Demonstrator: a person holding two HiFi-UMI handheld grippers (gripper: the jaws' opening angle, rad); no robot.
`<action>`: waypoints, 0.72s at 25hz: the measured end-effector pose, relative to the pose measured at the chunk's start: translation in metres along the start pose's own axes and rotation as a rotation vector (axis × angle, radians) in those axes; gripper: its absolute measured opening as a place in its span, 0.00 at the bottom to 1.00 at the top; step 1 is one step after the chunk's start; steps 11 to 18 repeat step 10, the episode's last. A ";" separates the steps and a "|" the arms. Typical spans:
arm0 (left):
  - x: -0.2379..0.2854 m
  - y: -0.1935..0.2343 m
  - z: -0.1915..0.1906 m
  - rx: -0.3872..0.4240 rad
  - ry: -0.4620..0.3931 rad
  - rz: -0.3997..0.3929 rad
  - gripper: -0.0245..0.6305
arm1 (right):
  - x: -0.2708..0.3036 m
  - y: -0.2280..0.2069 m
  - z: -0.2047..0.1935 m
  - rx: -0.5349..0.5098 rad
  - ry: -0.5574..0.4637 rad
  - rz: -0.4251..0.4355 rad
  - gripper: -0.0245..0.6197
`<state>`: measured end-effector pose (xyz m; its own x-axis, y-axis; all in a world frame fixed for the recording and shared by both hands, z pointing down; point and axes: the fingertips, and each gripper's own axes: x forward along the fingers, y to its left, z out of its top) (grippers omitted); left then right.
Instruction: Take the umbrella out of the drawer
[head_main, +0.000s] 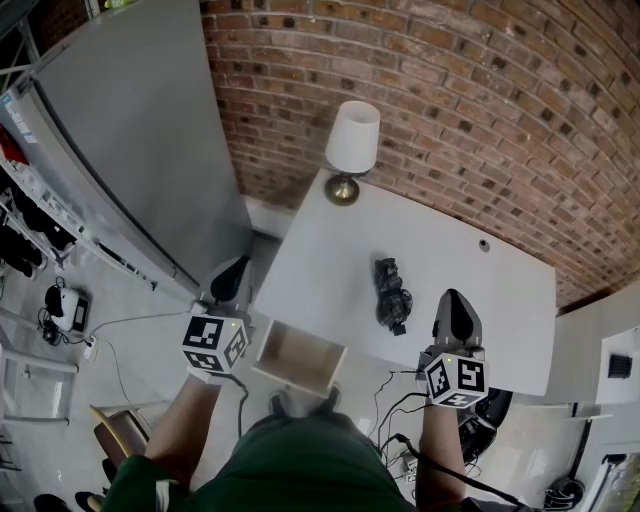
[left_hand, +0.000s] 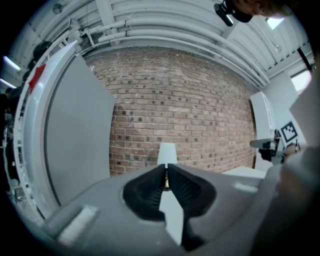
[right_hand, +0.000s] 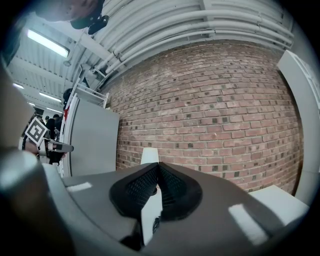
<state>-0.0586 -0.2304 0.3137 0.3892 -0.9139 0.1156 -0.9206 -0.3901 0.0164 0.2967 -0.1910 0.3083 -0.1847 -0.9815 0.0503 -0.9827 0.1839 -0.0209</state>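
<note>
A red brick wall (head_main: 450, 100) stands behind a white table (head_main: 320, 250), and a lamp (head_main: 352, 150) with a white shade sits at the far edge of the table. The umbrella (head_main: 392, 295) is black and folded up small. It lies on top of the table, near the middle and a bit to the right, not in the drawer. The drawer (head_main: 300, 358) is pulled out at the near side of the table, and it looks empty inside. The left tool (head_main: 231, 275) hangs off the left side of the table, near the drawer, with its jaws shut tight and nothing in them. The right tool (head_main: 456, 305) is just to the right of the umbrella but not touching it. Its jaws are shut too, and it holds nothing. So the main job looks done, because the umbrella is out. The only thing left may be to push the drawer back in.
</note>
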 end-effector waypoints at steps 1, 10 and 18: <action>0.000 0.000 0.000 0.000 0.001 0.000 0.05 | 0.000 0.000 0.000 0.000 0.000 0.001 0.04; 0.006 -0.002 0.000 0.002 0.005 0.002 0.05 | 0.005 -0.004 0.000 0.000 0.001 0.005 0.04; 0.006 -0.002 0.000 0.002 0.005 0.002 0.05 | 0.005 -0.004 0.000 0.000 0.001 0.005 0.04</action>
